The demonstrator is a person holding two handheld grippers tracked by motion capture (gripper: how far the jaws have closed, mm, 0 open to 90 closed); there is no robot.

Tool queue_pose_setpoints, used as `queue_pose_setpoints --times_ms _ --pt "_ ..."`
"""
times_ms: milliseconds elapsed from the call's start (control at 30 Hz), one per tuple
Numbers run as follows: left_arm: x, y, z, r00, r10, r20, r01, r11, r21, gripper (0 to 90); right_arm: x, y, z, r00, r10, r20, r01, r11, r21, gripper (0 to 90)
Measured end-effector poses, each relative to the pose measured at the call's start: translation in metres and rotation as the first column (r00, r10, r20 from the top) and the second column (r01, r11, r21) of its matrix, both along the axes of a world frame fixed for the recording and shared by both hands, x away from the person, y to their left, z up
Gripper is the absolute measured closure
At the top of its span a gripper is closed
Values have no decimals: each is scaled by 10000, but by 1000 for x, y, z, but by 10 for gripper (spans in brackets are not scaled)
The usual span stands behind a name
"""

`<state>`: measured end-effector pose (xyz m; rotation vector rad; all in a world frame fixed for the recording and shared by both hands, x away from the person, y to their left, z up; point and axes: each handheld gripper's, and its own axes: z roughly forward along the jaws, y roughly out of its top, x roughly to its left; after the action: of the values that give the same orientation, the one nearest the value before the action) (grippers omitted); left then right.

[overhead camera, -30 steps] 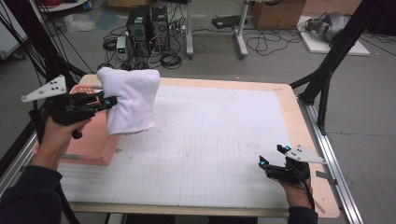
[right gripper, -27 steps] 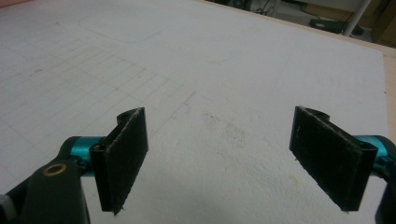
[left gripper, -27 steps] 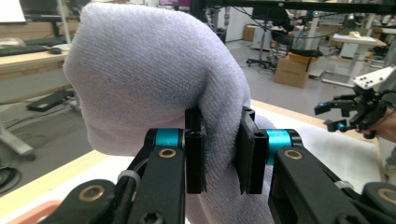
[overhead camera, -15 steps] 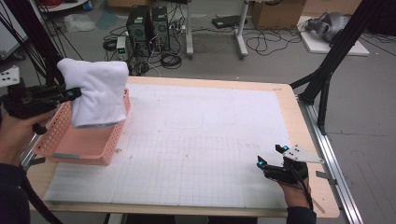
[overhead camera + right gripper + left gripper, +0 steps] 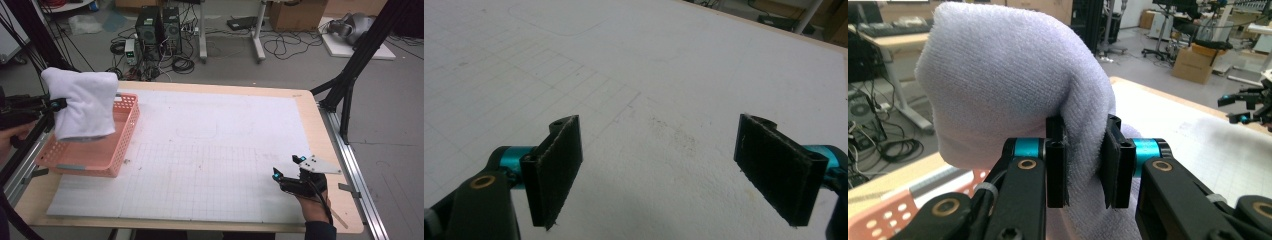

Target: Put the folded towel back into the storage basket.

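Note:
A folded white towel [image 5: 82, 104] hangs in the air over the pink plastic basket [image 5: 120, 145] at the table's left edge. My left gripper [image 5: 56, 105] is shut on the towel's left side, held level by a hand at the far left. In the left gripper view the two black pads [image 5: 1057, 160] pinch a thick fold of the towel [image 5: 1008, 85]. My right gripper [image 5: 287, 172] rests low near the table's front right corner. Its jaws stand wide open over the white grid mat [image 5: 664, 75] with nothing between them.
The white grid mat [image 5: 220, 150] covers most of the wooden table. Black tripod legs [image 5: 350, 75] stand at the right edge. Computer towers [image 5: 157, 25] and cables lie on the floor behind the table. The right gripper [image 5: 1248, 102] shows far off in the left gripper view.
The left gripper has carried the towel leftward, from over the mat's left part to above the basket's left side. The basket has come into full view. The right gripper has stayed put.

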<state>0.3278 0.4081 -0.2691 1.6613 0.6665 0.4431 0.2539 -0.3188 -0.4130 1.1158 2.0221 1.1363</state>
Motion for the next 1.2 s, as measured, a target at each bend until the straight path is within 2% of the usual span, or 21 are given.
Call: queue_pose_setpoints --times_ms 333,567,633,800,1000,1200 --pt "5 4 -19 9979 -467 -452 479 9985 255 752 0 1 0 9999 85 85 -84 9999 -130 182" --pt "4 11 -30 9926 -970 -725 1000 9942 392 751 0 2 -2 10000 77 -55 -78 9997 -217 183" --pt "6 11 -34 9914 -1044 -793 1077 9934 386 750 0 3 -3 10000 52 -81 -54 9996 -264 183" --pt "17 8 -52 9872 -966 -1270 1057 9922 668 748 1 5 -4 9998 103 -177 -109 9993 -359 183" --pt "32 6 -64 9826 -819 -1669 936 9936 633 747 0 5 -5 9997 115 -198 -123 9989 -450 183" --pt "40 -3 -68 9786 -1181 -1683 1256 9915 346 747 0 5 -4 9998 60 -175 -68 9989 -468 182"
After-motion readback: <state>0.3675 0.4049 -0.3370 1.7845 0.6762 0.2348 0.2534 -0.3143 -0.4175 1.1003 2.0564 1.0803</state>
